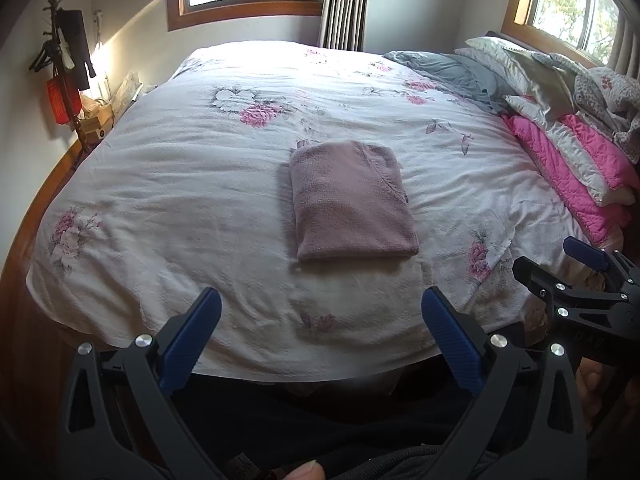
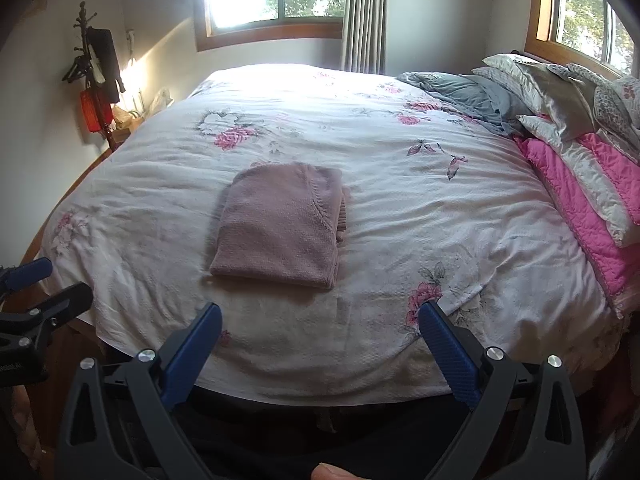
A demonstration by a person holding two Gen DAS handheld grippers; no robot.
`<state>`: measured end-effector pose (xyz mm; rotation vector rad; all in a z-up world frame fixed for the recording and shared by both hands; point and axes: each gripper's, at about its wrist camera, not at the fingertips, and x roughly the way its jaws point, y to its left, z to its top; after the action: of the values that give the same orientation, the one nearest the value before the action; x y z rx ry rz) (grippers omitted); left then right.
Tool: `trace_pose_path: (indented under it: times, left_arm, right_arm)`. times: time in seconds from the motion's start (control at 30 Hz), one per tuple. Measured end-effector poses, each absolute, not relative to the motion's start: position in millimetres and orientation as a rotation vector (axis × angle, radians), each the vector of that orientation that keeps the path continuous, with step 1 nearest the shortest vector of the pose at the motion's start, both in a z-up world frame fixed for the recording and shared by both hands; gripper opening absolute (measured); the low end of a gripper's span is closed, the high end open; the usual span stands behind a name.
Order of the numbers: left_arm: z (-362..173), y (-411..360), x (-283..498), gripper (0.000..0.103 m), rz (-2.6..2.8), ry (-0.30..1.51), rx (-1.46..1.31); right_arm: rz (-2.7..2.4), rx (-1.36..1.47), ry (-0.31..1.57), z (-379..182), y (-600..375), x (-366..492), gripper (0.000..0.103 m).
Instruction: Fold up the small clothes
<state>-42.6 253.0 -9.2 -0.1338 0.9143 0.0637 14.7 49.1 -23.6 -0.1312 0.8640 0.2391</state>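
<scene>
In my left view, my left tongs [image 1: 320, 308] are held low at the near edge of the bed [image 1: 160, 200], pointing out over it. Their blue fingers [image 1: 192, 336] are spread wide with nothing between them. The pink top [image 1: 348, 204] lies folded flat in the middle of the bed, straight ahead of these tongs and well apart from them. Only this view shows my right tongs [image 1: 580, 264] from the side, sticking in low at the right edge. I see just one blue tip there, so from here I cannot tell how far apart they are. A fingertip [image 1: 304, 472] peeks in at the bottom. In my right view, my right tongs [image 2: 320, 320] are also held low at the near edge of the bed [image 2: 440, 220], spread wide and holding nothing. Here the top [image 2: 280, 224] sits ahead and a bit to the left, not touching the tongs. Only this view shows my left tongs [image 2: 36, 280] from the side, at the left edge, beside the bed corner. Pillows [image 2: 552, 96] and a pink quilt [image 2: 568, 200] are piled at the far right, away from the top.
</scene>
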Motion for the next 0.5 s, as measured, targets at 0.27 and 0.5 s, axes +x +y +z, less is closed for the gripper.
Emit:
trace_pose_path:
  times: [0.27, 0.5]
  left_arm:
    - [-7.4, 250.6, -46.3, 0.100, 0.073, 0.904, -0.141]
    - [-7.0, 251.2, -44.9, 0.100, 0.071, 0.902, -0.139]
  right_arm:
    - [0.255, -0.117, 0.855, -22.6, 49.1, 15.7, 0.099]
    - [0.265, -0.129, 0.848, -24.0, 52.5, 16.4, 0.099]
